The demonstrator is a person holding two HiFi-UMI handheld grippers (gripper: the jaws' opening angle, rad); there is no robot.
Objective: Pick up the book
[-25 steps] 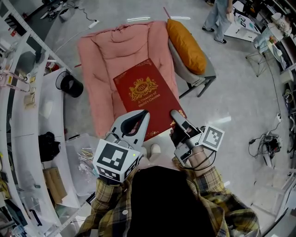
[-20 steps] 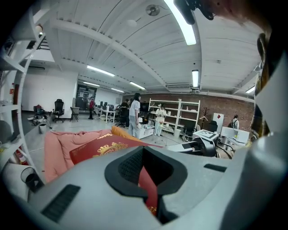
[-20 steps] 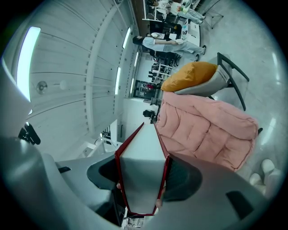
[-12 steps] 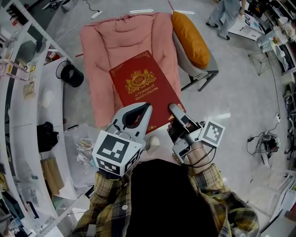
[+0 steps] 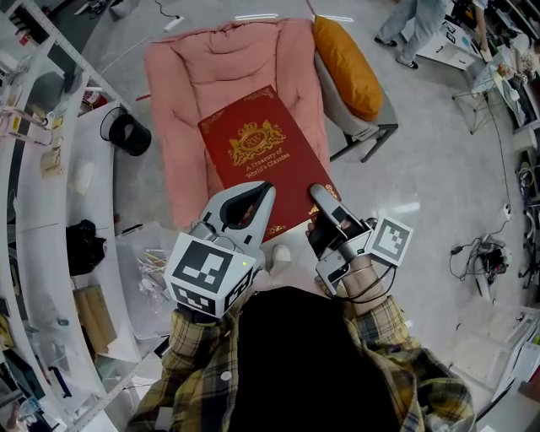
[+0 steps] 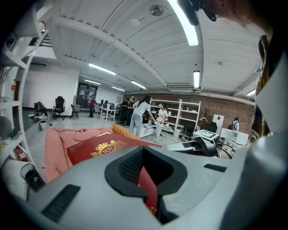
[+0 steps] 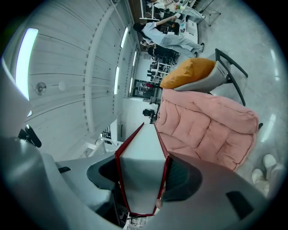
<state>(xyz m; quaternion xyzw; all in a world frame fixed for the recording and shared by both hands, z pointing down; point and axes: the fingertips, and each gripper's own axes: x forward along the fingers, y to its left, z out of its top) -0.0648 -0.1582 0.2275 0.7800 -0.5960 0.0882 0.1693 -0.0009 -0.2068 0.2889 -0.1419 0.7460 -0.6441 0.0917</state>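
A large red book (image 5: 257, 156) with a gold crest is held over the pink padded chair (image 5: 219, 76). My left gripper (image 5: 260, 190) is at the book's near edge, its jaws closed on a thin red part of the book (image 6: 96, 148). My right gripper (image 5: 319, 198) grips the near right corner. In the right gripper view the white page block and red covers of the book (image 7: 141, 166) fill the gap between the pads, so my right gripper (image 7: 141, 179) is shut on it. My left gripper (image 6: 148, 188) shows a red strip pinched between its dark pads.
An orange pillow (image 5: 344, 67) leans on the chair's right arm. White shelving (image 5: 51, 194) runs down the left, with a black object (image 5: 128, 135) and a clear plastic bin (image 5: 148, 287) beside it. A person (image 5: 413, 21) stands at the far right. Cables (image 5: 494, 261) lie on the floor.
Both grippers keep their hold on the book and stay where they were. Only the head view has shifted slightly.
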